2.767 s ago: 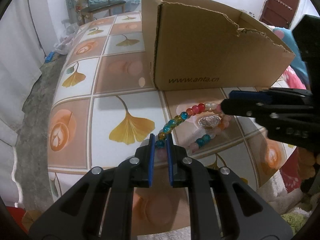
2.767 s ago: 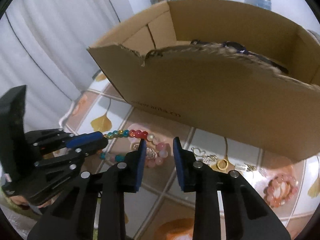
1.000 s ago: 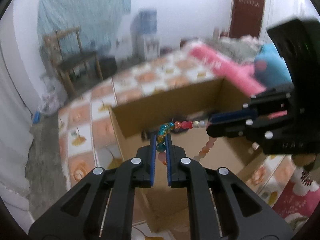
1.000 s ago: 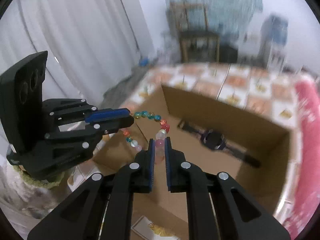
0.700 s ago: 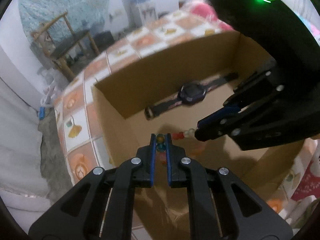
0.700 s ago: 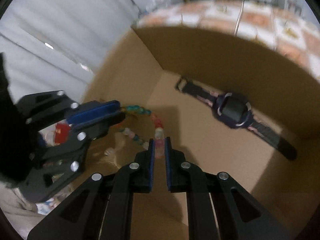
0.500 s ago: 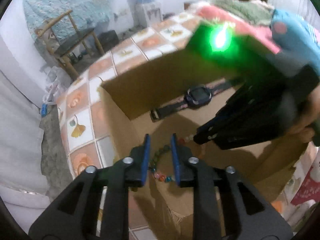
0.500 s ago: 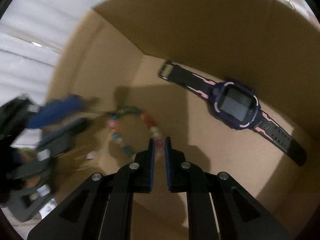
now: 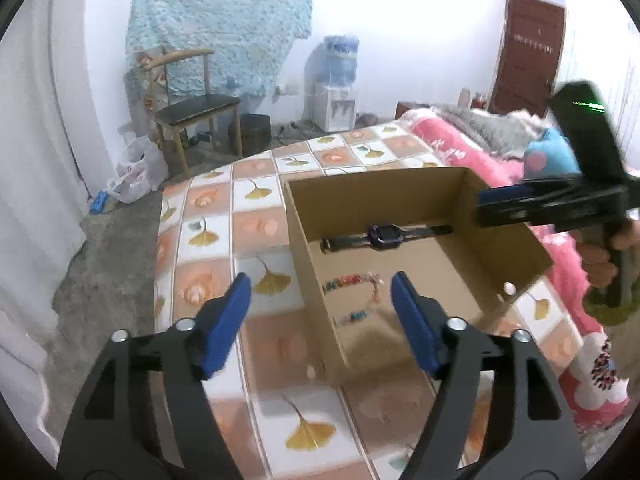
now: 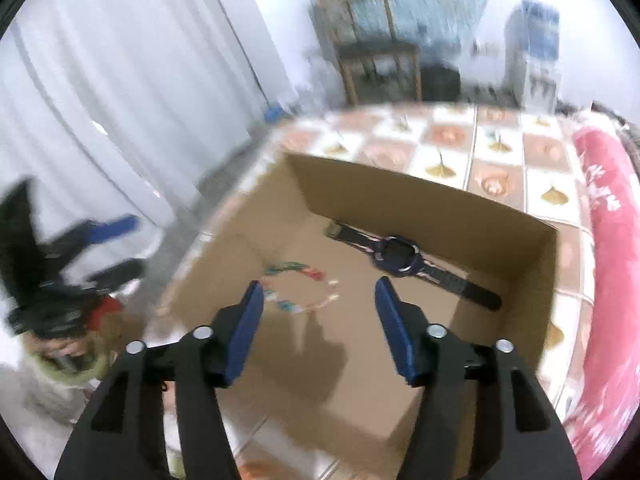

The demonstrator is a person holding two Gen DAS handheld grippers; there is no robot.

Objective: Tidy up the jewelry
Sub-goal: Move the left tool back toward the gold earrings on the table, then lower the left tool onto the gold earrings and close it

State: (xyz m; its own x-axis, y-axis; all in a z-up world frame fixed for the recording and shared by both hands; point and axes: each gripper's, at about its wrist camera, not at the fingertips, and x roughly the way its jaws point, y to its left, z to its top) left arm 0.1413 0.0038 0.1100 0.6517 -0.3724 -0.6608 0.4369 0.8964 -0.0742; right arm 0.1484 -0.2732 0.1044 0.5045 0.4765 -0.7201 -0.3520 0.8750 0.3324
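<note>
Both grippers, left point(image 9: 320, 312) and right point(image 10: 318, 316), jaws just spread wide and empty above the box point(image 9: 504, 216), bracelet point(image 10: 298, 288) released onto its floor, left of the watch point(image 10: 400, 256).

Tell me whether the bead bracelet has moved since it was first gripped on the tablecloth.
Yes. The bead bracelet has gone from the tablecloth in front of the cardboard box onto the box floor, beside the watch. Both grippers' jaws have just been opening, nothing between them.
</note>
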